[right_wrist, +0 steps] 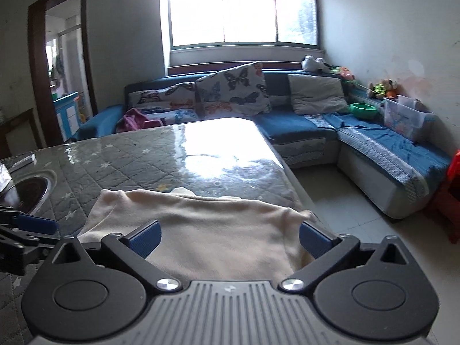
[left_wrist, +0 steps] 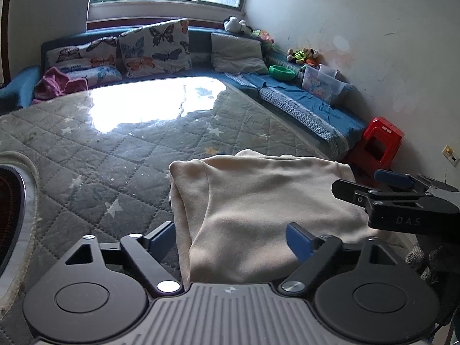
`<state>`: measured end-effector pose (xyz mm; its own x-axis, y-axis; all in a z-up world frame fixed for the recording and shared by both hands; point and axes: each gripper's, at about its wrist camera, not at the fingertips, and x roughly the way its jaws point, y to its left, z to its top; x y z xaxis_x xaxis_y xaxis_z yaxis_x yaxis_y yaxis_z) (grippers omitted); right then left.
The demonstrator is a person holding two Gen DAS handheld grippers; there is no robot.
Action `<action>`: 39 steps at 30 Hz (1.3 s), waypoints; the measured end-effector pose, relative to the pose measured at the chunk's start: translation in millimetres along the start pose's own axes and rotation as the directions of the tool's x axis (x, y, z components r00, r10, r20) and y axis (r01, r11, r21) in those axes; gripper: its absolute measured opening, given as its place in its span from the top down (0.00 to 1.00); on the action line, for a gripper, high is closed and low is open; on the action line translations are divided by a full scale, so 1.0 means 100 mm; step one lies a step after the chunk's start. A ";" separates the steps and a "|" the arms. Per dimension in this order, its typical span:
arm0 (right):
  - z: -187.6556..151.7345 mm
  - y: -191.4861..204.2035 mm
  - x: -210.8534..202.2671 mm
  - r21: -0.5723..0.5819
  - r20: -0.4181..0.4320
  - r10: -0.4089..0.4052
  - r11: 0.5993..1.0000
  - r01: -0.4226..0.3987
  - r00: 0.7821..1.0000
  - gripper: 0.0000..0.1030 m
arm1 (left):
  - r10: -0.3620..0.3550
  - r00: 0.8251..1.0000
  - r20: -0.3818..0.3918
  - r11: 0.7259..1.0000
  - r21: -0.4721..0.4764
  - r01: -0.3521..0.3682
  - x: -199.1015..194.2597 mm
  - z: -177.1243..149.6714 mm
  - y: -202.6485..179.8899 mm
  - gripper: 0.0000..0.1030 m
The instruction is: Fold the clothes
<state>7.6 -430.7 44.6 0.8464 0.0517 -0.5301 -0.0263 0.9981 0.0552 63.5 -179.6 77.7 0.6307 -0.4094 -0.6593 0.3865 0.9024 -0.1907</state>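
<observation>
Landmark: I take the table (right_wrist: 86, 166), with its quilted star cover under clear sheeting, as my reference for everything below.

Garment: cream garment (left_wrist: 267, 210) lies folded on the table's near right corner, its right side touching or slightly past the table's right edge. Same cream garment (right_wrist: 207, 230) seen from my right camera, with a fold lump along its far side.

Left tongs: left gripper (left_wrist: 233, 241) spread wide, blue pads either side of the cloth's near left corner, neither pad pressing on it. Nothing held.

Right tongs: right gripper (right_wrist: 228, 238) spread as wide as it goes, cloth lying between the pads but loose. Nothing held. It also shows at the right of the left view as right gripper (left_wrist: 371, 187), just beside the garment's right side.

Step, my read: both grips let go; a fold looks laid down.

Risk, edge: the cloth's right side sits at the table edge; a brush from my right tongs could drag it off to the floor.

Risk, slip: the sheeting looks slick and glary; a sideways nudge may slide the whole stack and open the fold.

Risk, snag: pulling back low could catch a pad on the top layer.

Risk, burner: the round recessed burner (right_wrist: 28, 192) sits at the table's left, well apart from the cloth; no concern unless the cloth is swung that way.
</observation>
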 end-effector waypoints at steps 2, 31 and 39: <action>-0.03 0.01 -0.06 0.016 0.008 -0.018 1.000 0.018 1.000 0.00 | -0.012 1.000 0.017 1.000 0.012 0.012 -0.06 -0.03 -0.01 0.03; -0.45 0.32 -0.57 0.084 0.015 -0.042 0.996 0.040 0.999 0.00 | 0.066 0.997 0.029 0.996 0.050 -0.067 -0.41 -0.51 0.00 0.00; -0.55 0.44 -0.61 0.082 0.001 -0.033 0.996 0.033 0.999 0.00 | 0.082 0.996 0.029 0.995 0.048 -0.083 -0.49 -0.59 0.03 0.00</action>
<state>-74.1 -388.4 32.7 0.8474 0.0189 -0.5306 0.0447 0.9933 0.1068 -5.3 -148.9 66.4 0.6791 -0.3381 -0.6515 0.3645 0.9258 -0.1005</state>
